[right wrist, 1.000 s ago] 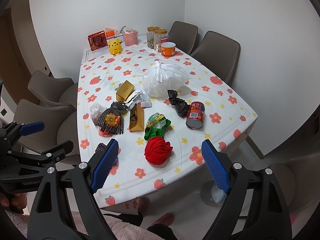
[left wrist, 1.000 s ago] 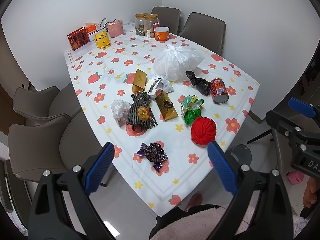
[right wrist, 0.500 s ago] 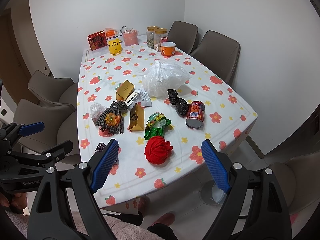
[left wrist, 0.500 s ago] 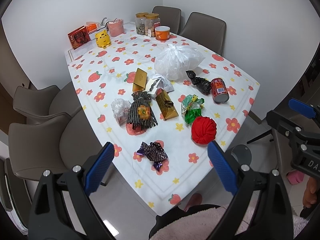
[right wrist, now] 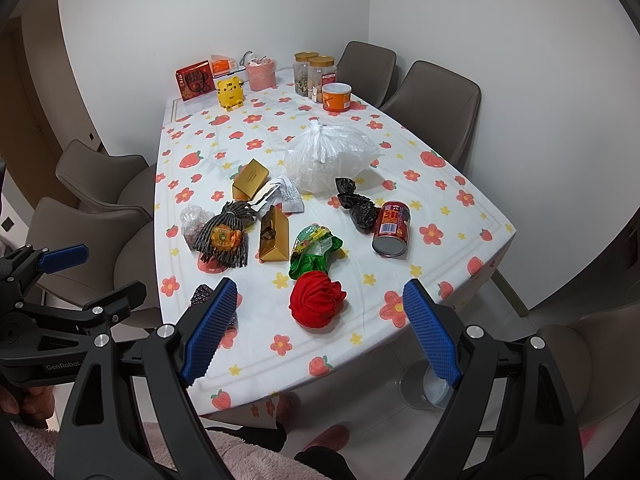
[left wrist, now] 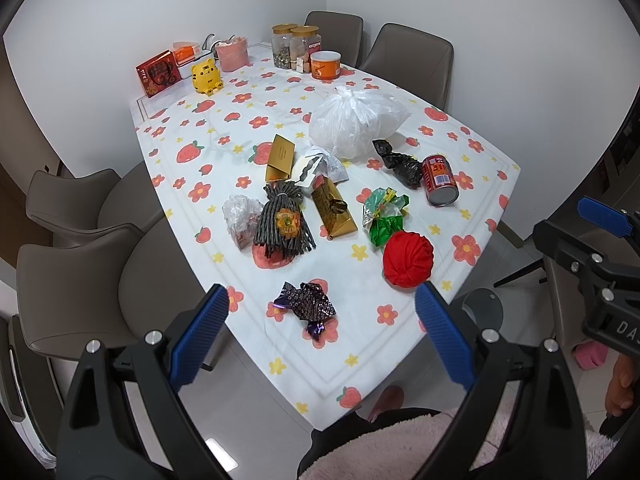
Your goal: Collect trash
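Observation:
Trash lies on the flowered table (left wrist: 188,148) (right wrist: 448,200): a red crumpled ball (left wrist: 408,258) (right wrist: 317,299), a purple wrapper (left wrist: 307,307), a green foil wrapper (left wrist: 384,214) (right wrist: 314,250), a red can (left wrist: 439,179) (right wrist: 393,223) on its side, a black bag (left wrist: 400,164) (right wrist: 357,206), two gold boxes (left wrist: 334,210) (right wrist: 274,235), a dark tasselled bundle (left wrist: 285,222) (right wrist: 225,238) and a tied white plastic bag (left wrist: 356,124) (right wrist: 330,160). My left gripper (left wrist: 322,334) hangs open over the table's near edge, above the purple wrapper. My right gripper (right wrist: 320,330) is open too, just before the red ball. Neither holds anything.
Jars (left wrist: 296,46), an orange tub (left wrist: 325,65), a pink cup (left wrist: 232,54), a yellow toy (left wrist: 206,78) and a red box (left wrist: 158,73) stand at the far end. Brown chairs (left wrist: 76,264) (right wrist: 434,100) flank both long sides. A person's pink sleeve (left wrist: 420,444) is below.
Both views have shifted very slightly. Nothing on the table has moved and both grippers stay open.

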`<state>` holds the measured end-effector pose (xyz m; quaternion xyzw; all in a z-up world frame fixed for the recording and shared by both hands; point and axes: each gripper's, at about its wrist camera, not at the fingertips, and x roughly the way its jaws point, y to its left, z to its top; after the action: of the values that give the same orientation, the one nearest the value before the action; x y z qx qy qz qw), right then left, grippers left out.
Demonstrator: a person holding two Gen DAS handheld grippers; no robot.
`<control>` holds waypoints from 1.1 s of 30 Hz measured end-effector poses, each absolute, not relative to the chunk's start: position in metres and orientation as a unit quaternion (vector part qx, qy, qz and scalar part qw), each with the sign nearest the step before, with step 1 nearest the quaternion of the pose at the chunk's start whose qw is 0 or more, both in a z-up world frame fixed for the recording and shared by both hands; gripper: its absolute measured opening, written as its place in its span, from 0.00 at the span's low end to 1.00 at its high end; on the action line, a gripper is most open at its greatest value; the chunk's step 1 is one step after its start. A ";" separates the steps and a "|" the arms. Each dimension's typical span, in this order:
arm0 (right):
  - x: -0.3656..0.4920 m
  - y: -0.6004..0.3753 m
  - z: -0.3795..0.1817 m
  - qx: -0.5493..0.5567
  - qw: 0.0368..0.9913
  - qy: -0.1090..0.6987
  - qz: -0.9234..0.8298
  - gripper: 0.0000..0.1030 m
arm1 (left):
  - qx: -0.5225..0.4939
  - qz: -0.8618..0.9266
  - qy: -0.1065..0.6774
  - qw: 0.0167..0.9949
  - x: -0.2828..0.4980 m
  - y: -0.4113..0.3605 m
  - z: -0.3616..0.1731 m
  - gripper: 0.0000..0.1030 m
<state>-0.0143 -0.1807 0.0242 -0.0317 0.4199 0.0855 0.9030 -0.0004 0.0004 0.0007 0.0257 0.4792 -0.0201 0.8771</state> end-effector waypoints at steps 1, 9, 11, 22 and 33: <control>-0.015 -0.181 0.025 -0.031 0.903 0.420 0.085 0.80 | 0.026 -0.020 0.479 0.877 0.000 0.000 0.001 0.91; -0.014 -0.181 0.024 -0.032 0.903 0.420 0.086 0.80 | 0.025 -0.020 0.479 0.877 0.000 0.000 0.001 0.91; -0.015 -0.181 0.025 -0.032 0.903 0.419 0.086 0.80 | 0.025 -0.021 0.479 0.877 0.000 0.000 0.001 0.91; -0.013 -0.181 0.024 -0.032 0.903 0.420 0.087 0.80 | 0.025 -0.021 0.480 0.877 0.000 0.000 0.001 0.91; -0.009 -0.179 0.019 -0.032 0.898 0.430 0.089 0.80 | 0.018 -0.022 0.489 0.872 -0.001 0.001 -0.002 0.91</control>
<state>-0.0091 -0.1792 0.0193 -0.0325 0.4296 0.0891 0.8980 -0.0008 0.0010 -0.0018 0.0184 0.4894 -0.0219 0.8716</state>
